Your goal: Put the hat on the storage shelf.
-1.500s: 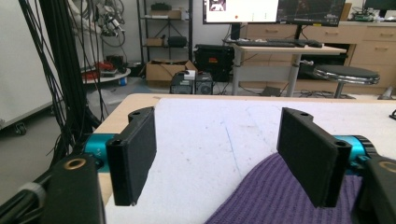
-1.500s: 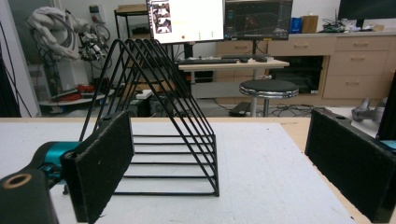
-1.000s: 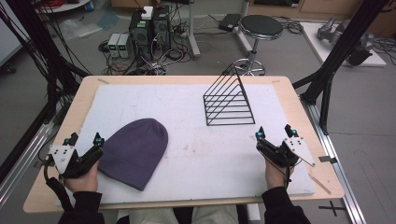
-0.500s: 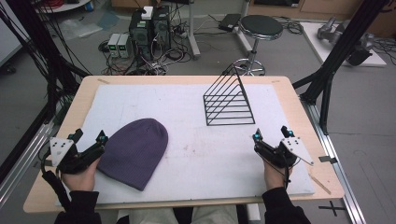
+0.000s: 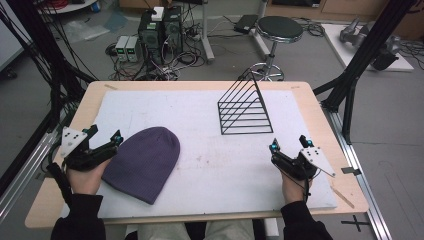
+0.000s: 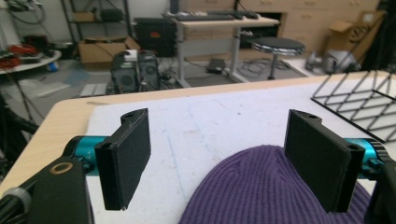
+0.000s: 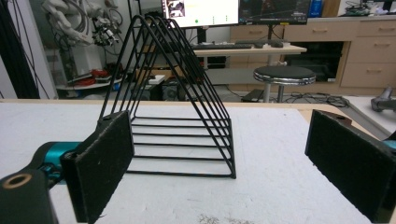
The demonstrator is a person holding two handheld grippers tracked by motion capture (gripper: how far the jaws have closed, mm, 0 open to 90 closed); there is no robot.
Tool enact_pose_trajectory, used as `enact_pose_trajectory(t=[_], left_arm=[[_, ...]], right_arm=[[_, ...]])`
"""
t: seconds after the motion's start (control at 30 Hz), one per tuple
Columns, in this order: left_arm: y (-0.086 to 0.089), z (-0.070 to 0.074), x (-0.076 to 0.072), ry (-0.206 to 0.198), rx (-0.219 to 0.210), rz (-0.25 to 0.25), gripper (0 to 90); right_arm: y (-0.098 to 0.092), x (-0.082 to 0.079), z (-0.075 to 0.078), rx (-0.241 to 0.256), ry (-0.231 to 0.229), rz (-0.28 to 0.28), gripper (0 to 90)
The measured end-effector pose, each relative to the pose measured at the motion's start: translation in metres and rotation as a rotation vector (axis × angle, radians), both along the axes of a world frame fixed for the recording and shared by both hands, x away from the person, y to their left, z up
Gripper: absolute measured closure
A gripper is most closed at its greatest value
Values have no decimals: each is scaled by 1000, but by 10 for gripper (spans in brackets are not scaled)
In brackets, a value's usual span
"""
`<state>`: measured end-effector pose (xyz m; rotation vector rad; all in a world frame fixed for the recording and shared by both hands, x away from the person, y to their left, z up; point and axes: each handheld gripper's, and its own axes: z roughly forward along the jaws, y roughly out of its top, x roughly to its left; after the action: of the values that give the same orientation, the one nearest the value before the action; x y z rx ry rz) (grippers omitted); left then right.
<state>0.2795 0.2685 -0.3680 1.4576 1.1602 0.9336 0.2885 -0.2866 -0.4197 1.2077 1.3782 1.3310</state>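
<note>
Hat, purple ribbed knit and dome-shaped, lies flat on the white mat at front left. The left gripper, jaws spread wide, has edged up to its rim. The right gripper, also spread, faces the black wire rack.

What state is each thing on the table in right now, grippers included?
Purple beanie: lying flat on the white mat, not gripped.
Black wire rack: upright on the mat, empty.
Left gripper: open, jaws at the beanie's edge.
Right gripper: open, holding nothing, facing the rack.
White mat: flat on the table.
</note>
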Motion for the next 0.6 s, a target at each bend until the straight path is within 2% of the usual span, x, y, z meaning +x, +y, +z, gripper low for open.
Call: enact_pose_trajectory(t=[0.1,0.23,0.3,0.43,0.6], left_arm=[[-3,9,6,17,19,-33,234],[-5,17,13,28,41,-53,233],[-5,19,16,44,42,-66,233],[-5,19,26,105,72,-96,230],[-4,22,32,121,68,-108,232]], right_arm=[[0,0,-1,-2,7,4,72],[1,1,-1,-4,7,6,73],[0,1,-1,-6,7,6,72],[0,1,-1,-4,21,5,73],[1,1,-1,-11,25,4,73]])
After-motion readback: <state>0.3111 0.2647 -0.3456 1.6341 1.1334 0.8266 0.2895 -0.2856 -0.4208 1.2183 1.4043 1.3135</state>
